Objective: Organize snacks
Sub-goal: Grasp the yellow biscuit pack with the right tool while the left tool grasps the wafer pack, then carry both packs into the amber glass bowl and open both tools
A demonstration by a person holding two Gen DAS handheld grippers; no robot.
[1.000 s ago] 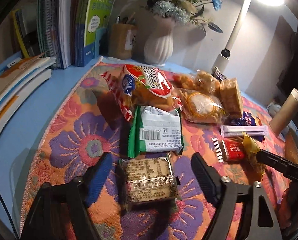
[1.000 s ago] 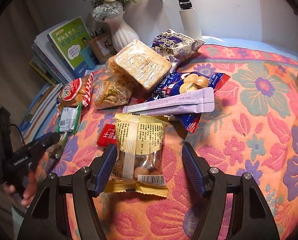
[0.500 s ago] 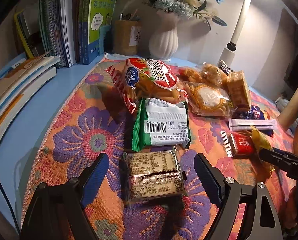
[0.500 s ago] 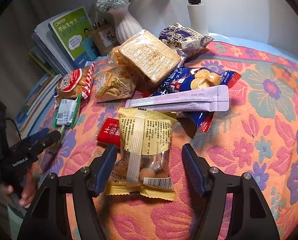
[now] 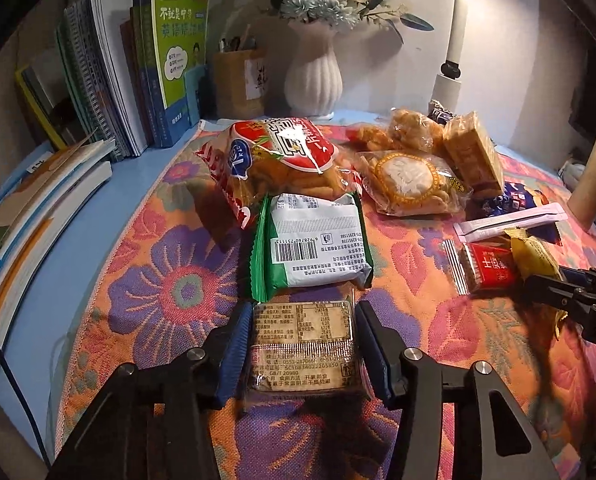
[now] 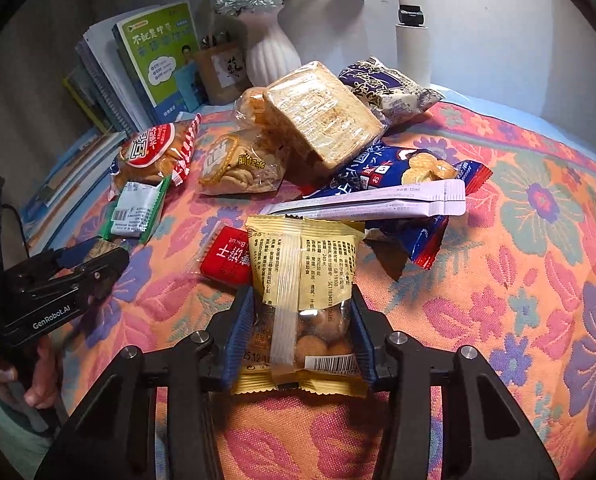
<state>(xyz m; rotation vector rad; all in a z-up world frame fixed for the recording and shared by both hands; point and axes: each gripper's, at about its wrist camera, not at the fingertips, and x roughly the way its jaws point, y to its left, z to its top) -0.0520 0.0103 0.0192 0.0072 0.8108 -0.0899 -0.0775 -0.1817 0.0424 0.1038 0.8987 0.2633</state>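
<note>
My left gripper (image 5: 302,320) is shut on a brown square snack pack (image 5: 303,350) that lies on the flowered cloth (image 5: 170,280). A green-edged white packet (image 5: 312,240) lies just beyond it, and a red-and-white chip bag (image 5: 282,160) behind that. My right gripper (image 6: 300,312) is shut on a yellow packet of round biscuits (image 6: 302,280). A red biscuit packet (image 6: 226,258) lies beside it on the left, and a lilac stick sachet (image 6: 378,200) and a blue cookie bag (image 6: 410,184) lie beyond.
Clear bags of crackers (image 5: 410,180) and a wrapped toast block (image 6: 322,114) sit mid-cloth. Books (image 5: 138,68), a pen holder (image 5: 238,76), a white vase (image 5: 314,80) and a lamp post (image 5: 454,40) line the back wall. A beige cylinder (image 5: 594,176) stands at the right.
Both grippers have closed: the left fingers came in onto the brown snack pack and the right fingers onto the yellow biscuit packet. Both cameras moved slightly closer to the cloth.
</note>
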